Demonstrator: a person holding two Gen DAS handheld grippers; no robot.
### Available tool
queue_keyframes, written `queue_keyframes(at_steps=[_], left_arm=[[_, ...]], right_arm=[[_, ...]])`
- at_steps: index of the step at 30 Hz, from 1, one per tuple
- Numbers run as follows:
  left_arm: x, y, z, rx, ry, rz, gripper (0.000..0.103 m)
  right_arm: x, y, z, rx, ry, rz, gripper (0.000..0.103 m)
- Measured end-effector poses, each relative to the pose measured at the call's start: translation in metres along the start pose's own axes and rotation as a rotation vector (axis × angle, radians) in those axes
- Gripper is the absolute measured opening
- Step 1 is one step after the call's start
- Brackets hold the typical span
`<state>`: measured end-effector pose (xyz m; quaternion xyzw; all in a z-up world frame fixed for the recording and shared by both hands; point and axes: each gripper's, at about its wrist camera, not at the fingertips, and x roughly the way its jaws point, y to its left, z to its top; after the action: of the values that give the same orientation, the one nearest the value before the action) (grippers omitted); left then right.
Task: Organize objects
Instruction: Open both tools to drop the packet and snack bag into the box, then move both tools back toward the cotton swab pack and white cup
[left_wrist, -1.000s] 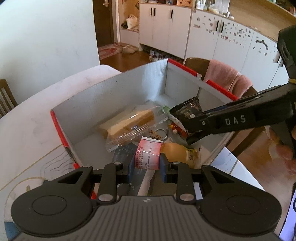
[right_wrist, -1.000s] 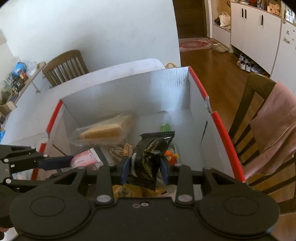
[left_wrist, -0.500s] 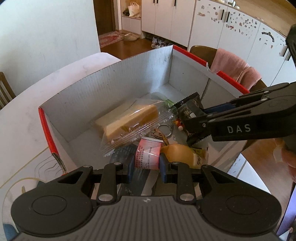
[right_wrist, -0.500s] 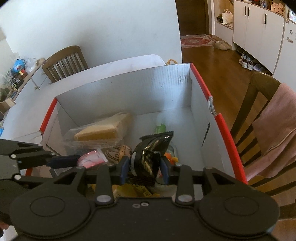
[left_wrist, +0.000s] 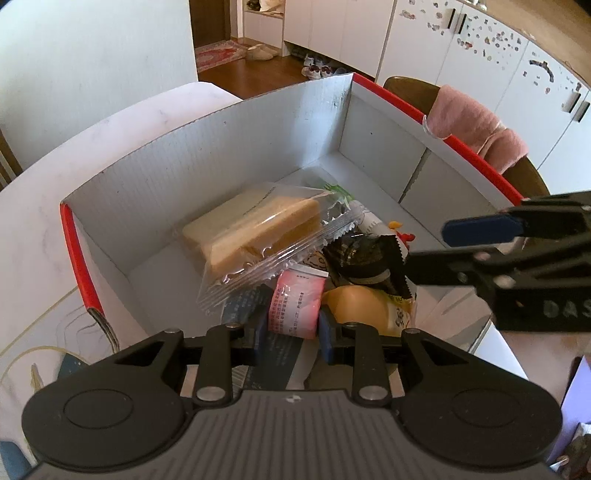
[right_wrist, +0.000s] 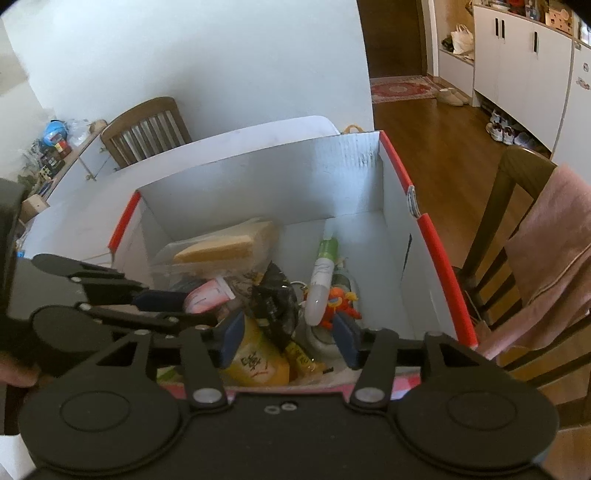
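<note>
**L pinching pink packet, R jaws apart over box**

L gripper (left_wrist: 294, 328) is pinching a pink packet (left_wrist: 295, 308) w/ printed text, pads pressing both sides, holding it over the near end of the red-edged white box (left_wrist: 236, 133). Just ahead-left of it a clear-wrapped sandwich (left_wrist: 255, 232) is lying in the box; just ahead-right, a yellow pouch (left_wrist: 364, 314). Black foil packet (right_wrist: 275, 306) is sitting loose on the pile, ahead of the R gripper (right_wrist: 288, 336), whose jaws have just been opening; pads are standing apart, not touching it. Ahead-right of R gripper: white-green tube (right_wrist: 323, 277) & orange toy (right_wrist: 340, 304). Far right, a pink towel (right_wrist: 546, 258) is hanging on a chair.
</note>
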<state>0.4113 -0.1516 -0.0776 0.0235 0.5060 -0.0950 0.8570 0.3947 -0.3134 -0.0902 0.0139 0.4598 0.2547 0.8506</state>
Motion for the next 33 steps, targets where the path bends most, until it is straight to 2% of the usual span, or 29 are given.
queue_keyframes(at_steps=[5,8,13,15,20,28,30,33], left_arm=[[-0.003,0.002,-0.006,-0.015,-0.008,-0.009,0.031],[-0.007,0.003,-0.009,-0.022,-0.024,-0.022,0.044],[-0.020,0.000,-0.013,-0.013,-0.062,-0.037,0.055],[-0.026,-0.002,-0.015,-0.006,-0.083,-0.044,0.064],[-0.044,-0.004,-0.023,-0.002,-0.136,-0.061,0.065],[-0.073,0.008,-0.036,-0.023,-0.192,-0.099,0.065],[-0.082,0.013,-0.041,-0.032,-0.208,-0.109,0.065],[-0.095,0.022,-0.048,-0.047,-0.231,-0.117,0.065]], right_arm=[[-0.011,0.005,-0.005,-0.007,-0.012,0.018,0.063],[-0.016,0.008,-0.007,-0.020,-0.023,0.018,0.063],[-0.026,0.015,-0.009,-0.034,-0.040,0.032,0.065],[-0.030,0.020,-0.010,-0.043,-0.049,0.033,0.067],[-0.039,0.030,-0.011,-0.052,-0.059,0.056,0.074],[-0.057,0.052,-0.013,-0.059,-0.089,0.084,0.079],[-0.061,0.058,-0.014,-0.060,-0.098,0.087,0.085],[-0.065,0.067,-0.015,-0.035,-0.103,0.100,0.089]])
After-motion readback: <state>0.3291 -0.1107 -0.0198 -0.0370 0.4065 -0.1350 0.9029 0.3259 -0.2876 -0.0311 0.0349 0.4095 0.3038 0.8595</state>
